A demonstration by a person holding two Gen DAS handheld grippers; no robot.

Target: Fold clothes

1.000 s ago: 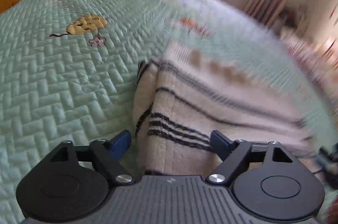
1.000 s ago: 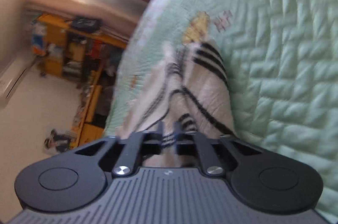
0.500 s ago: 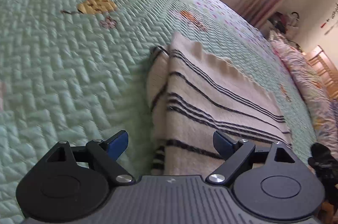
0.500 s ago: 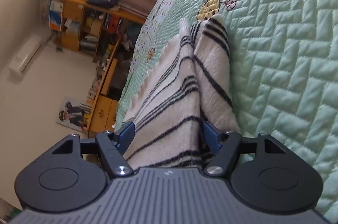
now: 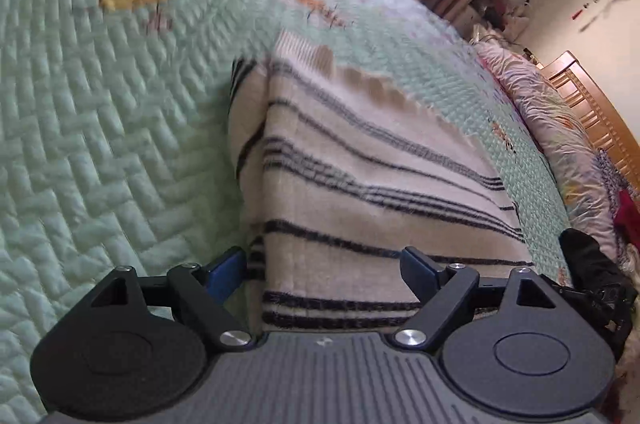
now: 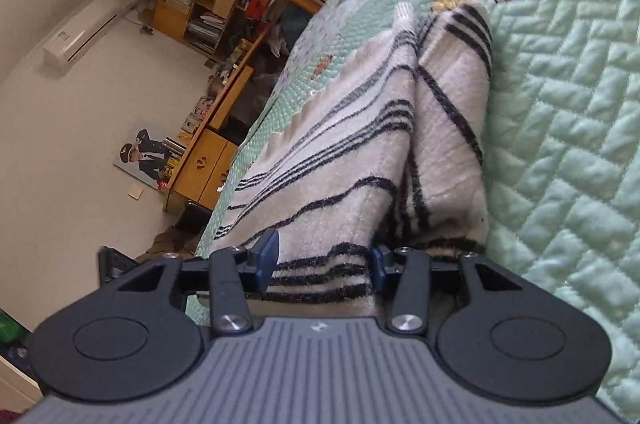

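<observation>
Sweater [image 5: 372, 180], cream with thin black stripes and a fuzzy knit, lies folded in layers on the green quilted bedspread [image 5: 100, 144], its long axis running straight ahead from both claws; left claw [image 5: 324, 270] gapes wide over its near end, holding nothing; right claw [image 6: 324, 260] stands partly open astride the near hem, pads not clearly pinching.
</observation>
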